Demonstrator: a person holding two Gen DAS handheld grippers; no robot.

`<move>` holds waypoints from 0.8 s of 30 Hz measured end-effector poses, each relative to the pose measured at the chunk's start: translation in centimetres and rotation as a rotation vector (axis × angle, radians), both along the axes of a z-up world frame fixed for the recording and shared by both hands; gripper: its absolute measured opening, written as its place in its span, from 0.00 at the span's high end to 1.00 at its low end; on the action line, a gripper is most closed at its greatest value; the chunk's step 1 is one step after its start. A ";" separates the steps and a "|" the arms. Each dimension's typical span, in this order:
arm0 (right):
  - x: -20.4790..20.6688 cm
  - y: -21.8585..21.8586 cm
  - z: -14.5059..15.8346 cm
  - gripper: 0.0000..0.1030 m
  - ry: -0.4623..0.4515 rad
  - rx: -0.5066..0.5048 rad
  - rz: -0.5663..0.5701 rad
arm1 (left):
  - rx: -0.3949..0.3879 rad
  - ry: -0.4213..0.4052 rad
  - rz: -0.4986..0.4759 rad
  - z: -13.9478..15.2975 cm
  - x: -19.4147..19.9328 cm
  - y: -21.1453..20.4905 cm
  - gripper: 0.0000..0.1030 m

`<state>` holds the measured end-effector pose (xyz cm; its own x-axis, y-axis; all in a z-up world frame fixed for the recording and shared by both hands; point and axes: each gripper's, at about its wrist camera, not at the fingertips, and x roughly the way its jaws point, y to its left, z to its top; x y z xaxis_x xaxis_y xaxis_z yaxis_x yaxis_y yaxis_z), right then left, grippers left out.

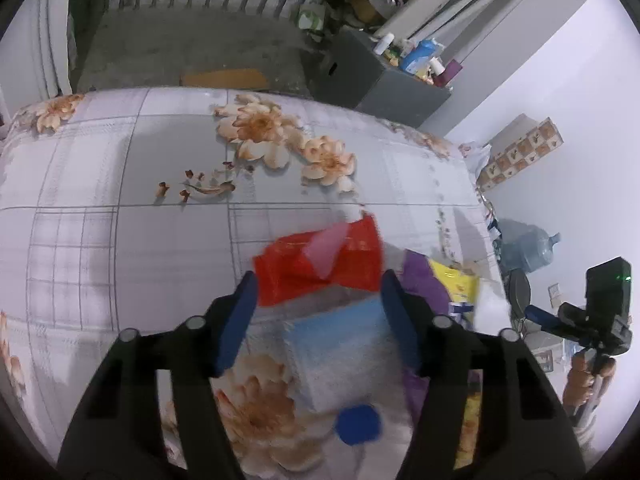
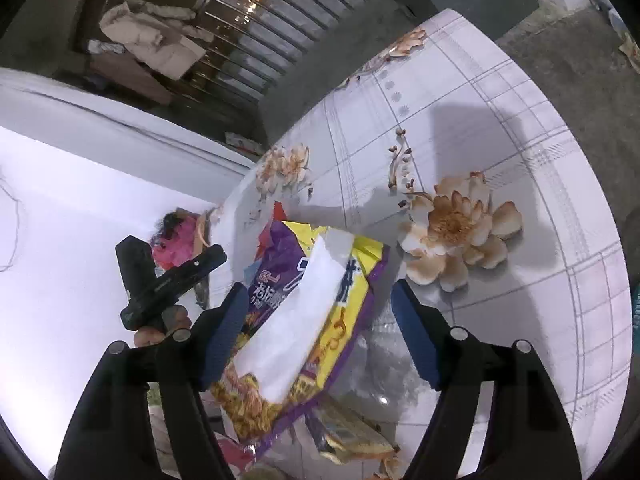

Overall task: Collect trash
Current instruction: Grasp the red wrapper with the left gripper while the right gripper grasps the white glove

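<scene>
Two grippers are in my hands, both with jaws partly open and holding nothing. My left gripper [image 1: 316, 320] hangs over a pile of litter on a table with a flowered cloth [image 1: 160, 168]. Between its blue fingers I see a red wrapper [image 1: 320, 268] with a pale pink scrap on it, and nearer me a light blue pack [image 1: 340, 352] and a small blue cap [image 1: 358, 424]. The pads touch none of them as far as I can tell.

My right gripper [image 2: 316, 328] hangs over the same pile from the other side. Between its fingers lies a yellow and purple snack bag [image 2: 340, 320] with a white paper strip [image 2: 296, 328] across it. A clear plastic wrapper [image 2: 380, 360] lies beside it.

I judge this the reaching step: the trash is still on the table, uncollected. Next, each gripper needs to drop onto one thin, flat piece and close firmly, since such wrappers may slip.
</scene>
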<state>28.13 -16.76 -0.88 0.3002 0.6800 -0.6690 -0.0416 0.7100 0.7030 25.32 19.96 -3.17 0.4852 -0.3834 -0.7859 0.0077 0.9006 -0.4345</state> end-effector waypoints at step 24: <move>1.7 -0.2 -4.0 0.33 0.170 -0.002 -0.148 | 0.347 0.027 -0.223 -4.8 5.6 -4.8 0.75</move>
